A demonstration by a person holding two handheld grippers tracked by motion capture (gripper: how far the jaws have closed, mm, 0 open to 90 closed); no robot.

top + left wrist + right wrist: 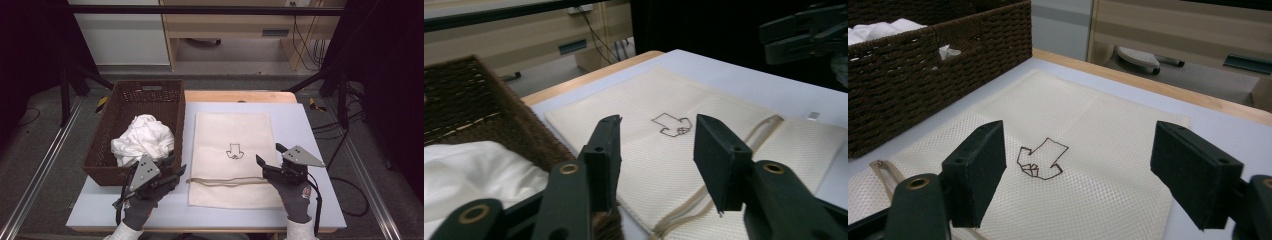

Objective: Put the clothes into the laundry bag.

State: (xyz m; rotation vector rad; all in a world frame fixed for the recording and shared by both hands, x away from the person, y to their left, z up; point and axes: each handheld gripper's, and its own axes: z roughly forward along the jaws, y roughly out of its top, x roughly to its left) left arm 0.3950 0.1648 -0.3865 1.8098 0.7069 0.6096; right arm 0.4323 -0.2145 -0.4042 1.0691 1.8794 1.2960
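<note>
Table [310, 125]; both gloved hands low beside mesh bag [232, 130]

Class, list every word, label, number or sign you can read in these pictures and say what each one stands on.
No readable words or numbers.
Sign: a dark outlined arrow-like drawing, no letters, on the cream mesh bag, seen between each claw's jaws in both gripper views.
Label: a small pale tag on the blue-grey tabletop, too small to read.
</note>
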